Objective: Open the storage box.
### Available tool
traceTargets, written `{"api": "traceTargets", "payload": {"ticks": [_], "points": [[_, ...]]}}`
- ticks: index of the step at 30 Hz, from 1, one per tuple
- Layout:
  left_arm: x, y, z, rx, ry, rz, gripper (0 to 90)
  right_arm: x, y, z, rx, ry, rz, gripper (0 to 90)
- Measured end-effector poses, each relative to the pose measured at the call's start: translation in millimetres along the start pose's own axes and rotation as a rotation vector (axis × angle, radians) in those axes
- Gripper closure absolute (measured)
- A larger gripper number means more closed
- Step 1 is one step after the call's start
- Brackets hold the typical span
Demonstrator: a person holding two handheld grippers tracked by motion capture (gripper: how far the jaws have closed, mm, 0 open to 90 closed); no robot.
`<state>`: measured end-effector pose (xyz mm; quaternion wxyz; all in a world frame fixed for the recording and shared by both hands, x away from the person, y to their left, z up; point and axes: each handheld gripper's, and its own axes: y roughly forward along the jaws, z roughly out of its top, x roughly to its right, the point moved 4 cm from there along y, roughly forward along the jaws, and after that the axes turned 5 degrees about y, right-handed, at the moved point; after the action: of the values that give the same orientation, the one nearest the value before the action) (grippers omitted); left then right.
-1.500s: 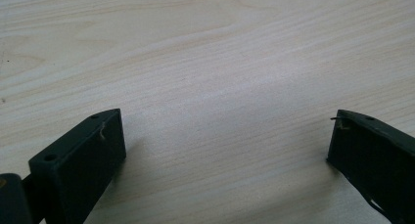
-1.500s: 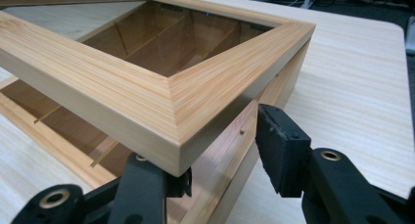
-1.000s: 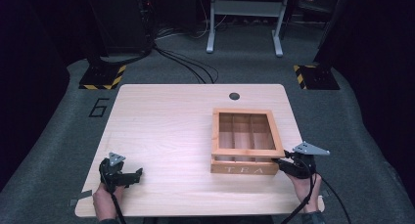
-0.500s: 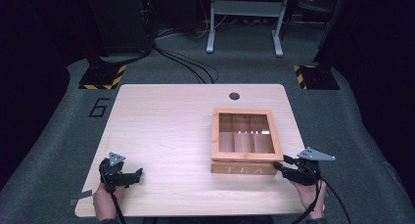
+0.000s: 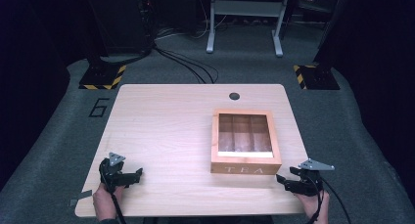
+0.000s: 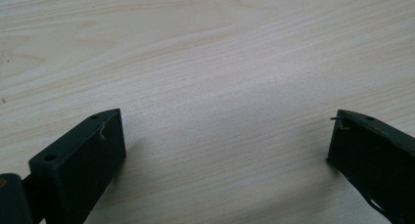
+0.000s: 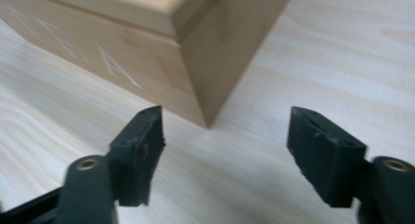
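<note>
High view: wooden tea box (image 5: 246, 143) sits on the right half of the table (image 5: 166, 131), lid down, a glass window on top showing three compartments, "TEA" lettered on its near face. A dark round grommet (image 5: 234, 96) lies near the far edge of the table. Right tongs (image 5: 284, 181) are at the near right table edge, just beside the box's near right corner, tips pointing left toward it; a grey three-cornered plate rides on top. Left tongs (image 5: 138, 173) rest at the near left, well apart from the box, pointing right. A floor marking "6" (image 5: 99, 107) lies left of the table.

Right gripper view: adds what the overhead cannot resolve. The box's corner (image 7: 205, 62) stands ahead of the tongs (image 7: 225, 131), slightly beyond the tips and roughly centred in the gap. Neither pad touches the wood. The jaws have just been opening and stand released with nothing between them. The seam between lid and body is visible, shut. Part of the lettering shows on the left face.

Left gripper view: bare table grain (image 6: 210, 77), tongs (image 6: 225, 131) spread wide, released, nothing between them.
</note>
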<state>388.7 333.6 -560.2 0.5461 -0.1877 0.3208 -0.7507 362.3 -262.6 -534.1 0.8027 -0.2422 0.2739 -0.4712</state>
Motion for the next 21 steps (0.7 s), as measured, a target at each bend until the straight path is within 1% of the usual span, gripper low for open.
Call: {"api": "traceTargets", "payload": {"ticks": [2, 3, 4, 9, 10, 11, 12, 13, 18, 19, 21], "points": [[-0.1, 0.1, 0.0, 0.001, 0.001, 0.000, 0.4, 2.5, 1.0, -2.2, -0.010, -0.005, -0.009, 25.4], [-0.1, 0.1, 0.1, 0.001, 0.001, 0.000, 0.4, 8.5, 3.3, -8.1, -0.026, -0.013, -0.046, 22.3], [0.1, -0.1, 0.0, -0.001, -0.001, 0.000, 0.4, 10.4, 4.3, -10.1, -0.031, -0.005, -0.048, 21.4], [-0.1, 0.1, 0.1, 0.001, 0.001, 0.000, 0.4, 20.4, 7.1, -12.2, -0.029, -0.048, -0.109, 17.1], [-0.1, 0.1, 0.0, 0.001, 0.001, 0.000, 0.4, 22.1, 7.9, -12.4, -0.037, -0.070, -0.120, 15.8], [-0.1, 0.1, 0.1, 0.001, 0.001, 0.001, 0.4, 23.2, 9.8, -12.6, -0.022, -0.085, -0.128, 13.2], [-0.2, 0.1, 0.1, 0.001, 0.002, 0.000, 0.4, 24.3, 10.6, -12.9, -0.014, -0.081, -0.128, 13.0], [-0.1, 0.0, 0.0, 0.000, 0.001, 0.000, 0.4, 25.4, 10.5, -12.7, -0.013, -0.088, -0.127, 12.8], [-0.2, 0.2, 0.0, 0.003, 0.000, 0.000, 0.4, 29.8, 14.3, -9.2, -0.022, -0.081, -0.123, 6.9], [-0.3, 0.1, 0.0, 0.001, 0.002, 0.001, 0.4, 30.1, 14.5, -9.2, -0.031, -0.080, -0.127, 6.4], [-0.3, 0.1, 0.0, 0.001, 0.002, 0.001, 0.4, 29.9, 14.7, -9.2, -0.029, -0.079, -0.127, 6.4]]}}
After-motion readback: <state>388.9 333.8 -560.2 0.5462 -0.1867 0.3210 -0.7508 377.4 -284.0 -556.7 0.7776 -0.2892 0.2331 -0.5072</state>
